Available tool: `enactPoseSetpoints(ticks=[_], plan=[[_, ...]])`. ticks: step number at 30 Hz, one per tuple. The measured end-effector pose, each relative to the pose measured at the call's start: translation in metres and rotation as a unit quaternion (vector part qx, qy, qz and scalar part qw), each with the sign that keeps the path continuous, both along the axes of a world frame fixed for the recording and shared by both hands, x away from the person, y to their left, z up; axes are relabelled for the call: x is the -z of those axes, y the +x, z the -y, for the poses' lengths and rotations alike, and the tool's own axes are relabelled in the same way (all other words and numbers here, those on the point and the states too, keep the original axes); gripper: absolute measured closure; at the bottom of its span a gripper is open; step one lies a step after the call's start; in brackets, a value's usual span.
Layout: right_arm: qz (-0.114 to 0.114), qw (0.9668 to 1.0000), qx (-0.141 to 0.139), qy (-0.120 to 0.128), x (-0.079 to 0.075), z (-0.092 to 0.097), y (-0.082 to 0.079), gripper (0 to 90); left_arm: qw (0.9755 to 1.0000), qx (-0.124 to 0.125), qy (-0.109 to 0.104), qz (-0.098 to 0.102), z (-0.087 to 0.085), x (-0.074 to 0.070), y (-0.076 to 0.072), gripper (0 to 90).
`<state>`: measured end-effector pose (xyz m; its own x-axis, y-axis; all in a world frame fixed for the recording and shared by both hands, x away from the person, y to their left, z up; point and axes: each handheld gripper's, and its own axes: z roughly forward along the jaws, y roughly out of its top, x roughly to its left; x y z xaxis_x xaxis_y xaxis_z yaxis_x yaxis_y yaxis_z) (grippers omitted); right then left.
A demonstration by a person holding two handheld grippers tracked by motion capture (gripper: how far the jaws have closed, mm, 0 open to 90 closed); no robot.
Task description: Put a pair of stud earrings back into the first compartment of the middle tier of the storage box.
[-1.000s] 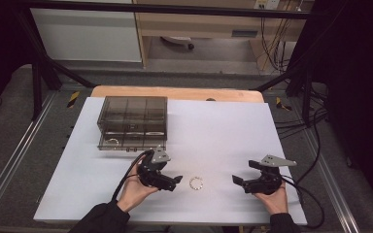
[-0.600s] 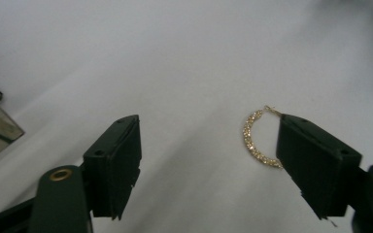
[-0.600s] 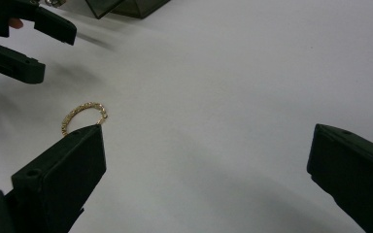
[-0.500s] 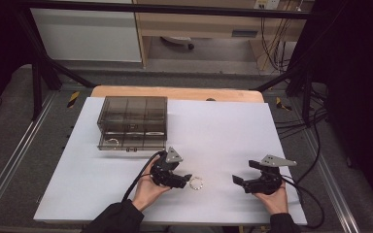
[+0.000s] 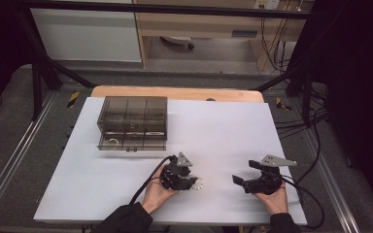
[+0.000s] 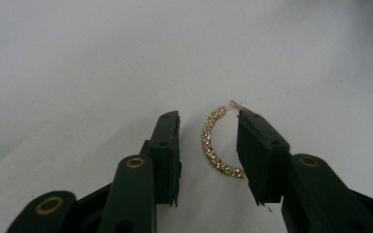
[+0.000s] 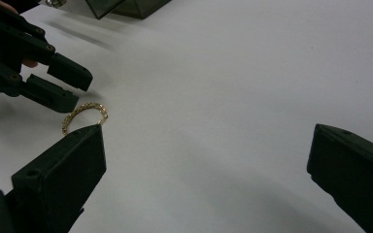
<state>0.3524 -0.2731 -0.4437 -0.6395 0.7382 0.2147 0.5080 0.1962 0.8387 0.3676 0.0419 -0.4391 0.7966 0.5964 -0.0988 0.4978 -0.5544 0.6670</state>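
A gold glittery hoop earring (image 6: 208, 145) lies flat on the white table (image 5: 233, 131). My left gripper (image 6: 209, 116) is lowered over it, one jaw on each side. Its jaws have just been closing; the right jaw sits at the hoop's edge, while the left jaw stands a small gap away. In the high view the left gripper (image 5: 193, 183) is at the table's front centre, with the earring (image 5: 199, 183) at its tips. My right gripper (image 5: 237, 180) rests wide open to the right, with nothing between its jaws. In the right gripper view, the earring (image 7: 83, 111) lies beyond my right gripper (image 7: 206, 141).
A smoky transparent drawer box (image 5: 132, 124) stands at the back left of the table, with a small pale ring (image 5: 109, 141) in its front left compartment. Cables trail from both grippers toward the table's front edge. A wooden strip (image 5: 175, 92) runs behind the white sheet.
My left gripper has moved right and down to the earring, and its jaws have narrowed around it. The right gripper has stayed where it was.
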Motion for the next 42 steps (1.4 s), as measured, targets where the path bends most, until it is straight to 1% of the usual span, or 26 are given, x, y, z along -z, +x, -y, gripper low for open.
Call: enactPoseSetpoints(ticks=[2,3,5,12,18,22,24,26,31,36,42], plan=[[0.0,1.0,0.0,0.0,0.0,0.0,0.0,1.0,1.0,0.0,0.0,-0.001,0.001,0.0,0.0,65.9],[0.0,1.0,0.0,0.0,0.0,0.0,0.0,1.0,1.0,0.001,0.005,-0.002,0.002,0.001,-0.001,67.5],[0.0,1.0,0.0,0.0,0.0,0.0,0.0,1.0,1.0,-0.001,0.006,-0.001,0.004,0.003,-0.002,70.5],[0.0,1.0,0.0,0.0,0.0,0.0,0.0,1.0,0.9999,-0.003,0.012,0.001,0.007,0.005,-0.002,77.6],[0.0,1.0,0.0,0.0,0.0,0.0,0.0,1.0,0.9998,-0.01,0.018,0.003,0.007,0.005,-0.002,82.6],[-0.001,1.0,0.0,0.0,0.0,0.0,0.0,1.0,0.9997,-0.013,0.019,0.002,0.008,0.005,-0.002,83.3],[0.0,1.0,-0.001,-0.001,0.0,0.0,0.0,1.0,0.9996,-0.014,0.024,-0.001,0.009,0.004,-0.002,83.4],[-0.001,1.0,0.0,0.0,0.0,0.0,0.0,1.0,0.9995,-0.014,0.029,0.001,0.01,0.004,-0.002,83.5],[-0.001,1.0,0.0,0.0,0.0,0.0,0.0,1.0,0.9993,-0.015,0.033,0.003,0.011,0.003,-0.002,84.9],[-0.001,1.0,0.0,0.0,0.0,0.0,0.0,1.0,0.9994,-0.012,0.031,0.005,0.011,0.003,-0.002,86.0],[-0.001,1.0,-0.001,0.0,0.0,0.0,0.0,1.0,0.9997,-0.012,0.02,0.005,0.006,0.001,-0.002,86.2]])
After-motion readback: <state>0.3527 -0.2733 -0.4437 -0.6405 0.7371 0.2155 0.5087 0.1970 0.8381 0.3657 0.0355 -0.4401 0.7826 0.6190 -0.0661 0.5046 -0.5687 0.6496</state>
